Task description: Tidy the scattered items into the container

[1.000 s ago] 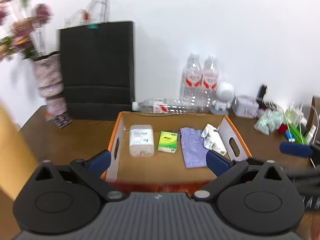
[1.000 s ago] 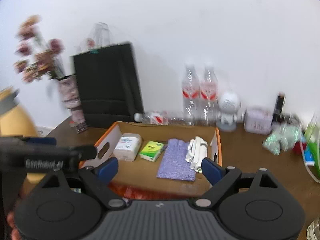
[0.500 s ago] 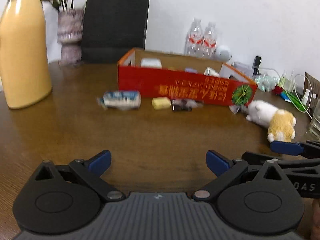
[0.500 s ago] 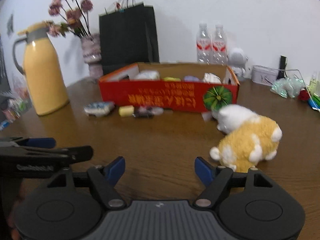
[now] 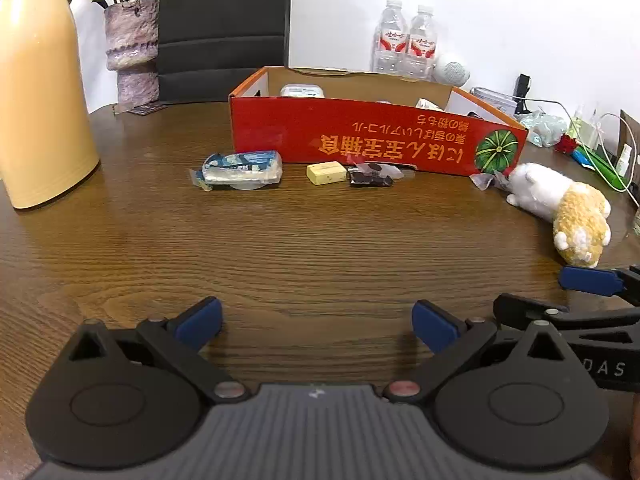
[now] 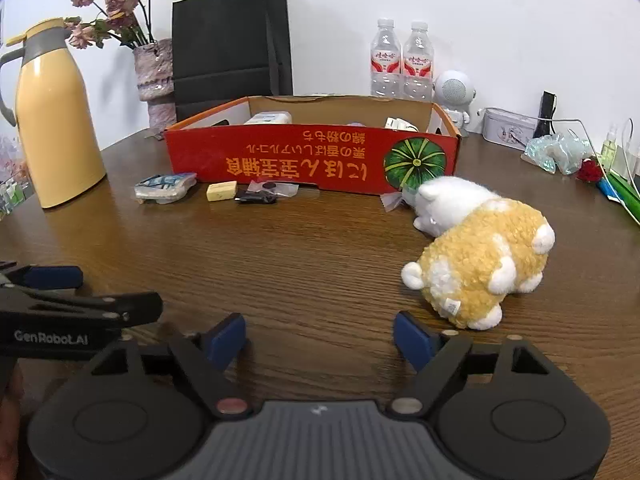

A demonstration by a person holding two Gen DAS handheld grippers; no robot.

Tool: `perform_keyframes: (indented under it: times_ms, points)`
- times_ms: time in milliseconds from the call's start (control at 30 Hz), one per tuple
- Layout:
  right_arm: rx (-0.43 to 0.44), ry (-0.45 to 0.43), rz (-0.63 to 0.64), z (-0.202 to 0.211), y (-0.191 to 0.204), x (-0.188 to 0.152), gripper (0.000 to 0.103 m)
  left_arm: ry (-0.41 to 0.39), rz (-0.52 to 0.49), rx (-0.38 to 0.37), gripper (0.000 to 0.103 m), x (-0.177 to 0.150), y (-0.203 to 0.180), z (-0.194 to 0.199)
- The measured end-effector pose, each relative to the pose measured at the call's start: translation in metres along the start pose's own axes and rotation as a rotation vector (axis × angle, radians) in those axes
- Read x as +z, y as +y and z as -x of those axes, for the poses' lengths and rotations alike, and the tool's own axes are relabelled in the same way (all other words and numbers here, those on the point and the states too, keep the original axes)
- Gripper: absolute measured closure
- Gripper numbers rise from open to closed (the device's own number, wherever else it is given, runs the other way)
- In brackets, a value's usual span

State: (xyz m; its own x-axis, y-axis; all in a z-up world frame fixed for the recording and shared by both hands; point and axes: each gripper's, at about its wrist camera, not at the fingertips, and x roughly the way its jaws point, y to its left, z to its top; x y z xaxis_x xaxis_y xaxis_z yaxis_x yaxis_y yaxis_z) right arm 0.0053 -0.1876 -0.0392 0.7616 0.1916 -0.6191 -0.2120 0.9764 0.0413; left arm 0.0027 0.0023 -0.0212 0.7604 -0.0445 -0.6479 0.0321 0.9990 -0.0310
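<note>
A red cardboard box stands open on the wooden table and holds several items. In front of it lie a blue-white packet, a yellow block, a dark wrapped item and a clear wrapper. A yellow-white plush toy lies at the right. My left gripper is open and empty, low over the table. My right gripper is open and empty, left of the plush.
A yellow thermos stands at the left. A vase, a black bag, two water bottles, a white speaker, a tin and cables stand behind the box.
Both grippers have pulled back and down from above the box to low over the near table. Both stay open and empty.
</note>
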Motion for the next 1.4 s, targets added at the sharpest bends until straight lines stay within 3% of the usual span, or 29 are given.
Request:
perform_keyframes:
  times_ms: [367, 500, 600, 700, 833, 933, 1000, 1100, 1133, 1167, 1300, 1333, 1367, 1400]
  points:
    - [-0.002, 0.002, -0.02, 0.0, -0.004, 0.001, 0.014, 0.012, -0.028, 0.025, 0.0, 0.0, -0.004, -0.002]
    - [-0.042, -0.073, -0.017, 0.014, -0.004, 0.0, 0.022, 0.007, -0.025, 0.018, 0.0, 0.0, -0.003, -0.001]
    - [-0.18, -0.191, 0.043, 0.035, 0.005, 0.006, 0.018, -0.094, -0.124, 0.025, 0.0, 0.012, 0.004, 0.007]
    - [-0.301, -0.193, 0.035, 0.034, -0.003, 0.018, 0.013, -0.178, -0.248, 0.17, 0.0, 0.046, 0.017, -0.002]
    - [-0.316, -0.058, -0.086, -0.006, -0.035, 0.032, 0.016, -0.125, -0.31, 0.142, 0.0, 0.09, 0.036, -0.048]
    - [-0.304, -0.033, -0.112, -0.02, -0.044, 0.034, 0.022, -0.069, -0.352, 0.055, 0.0, 0.104, 0.045, -0.079]
    - [-0.281, -0.023, -0.108, -0.023, -0.047, 0.033, 0.034, 0.009, -0.315, 0.034, 0.0, 0.104, 0.052, -0.099]
    - [-0.249, -0.02, -0.078, -0.025, -0.053, 0.029, 0.038, -0.006, -0.261, -0.028, 0.009, 0.092, 0.062, -0.103]
    - [-0.242, -0.023, -0.07, -0.025, -0.055, 0.029, 0.038, -0.01, -0.25, -0.047, 0.014, 0.09, 0.064, -0.102]
    - [-0.239, -0.023, -0.065, -0.024, -0.058, 0.029, 0.04, -0.015, -0.234, -0.055, 0.027, 0.088, 0.065, -0.1]
    - [-0.221, -0.006, -0.037, -0.02, -0.067, 0.029, 0.041, -0.014, -0.198, -0.052, 0.051, 0.087, 0.066, -0.094]
    - [-0.215, 0.003, -0.033, -0.018, -0.068, 0.029, 0.04, -0.019, -0.209, -0.045, 0.071, 0.086, 0.064, -0.092]
    - [-0.211, 0.001, -0.041, -0.017, -0.07, 0.03, 0.033, -0.023, -0.217, -0.036, 0.09, 0.086, 0.061, -0.089]
    - [-0.211, -0.007, -0.054, -0.016, -0.071, 0.031, 0.022, -0.019, -0.22, -0.027, 0.103, 0.085, 0.058, -0.088]
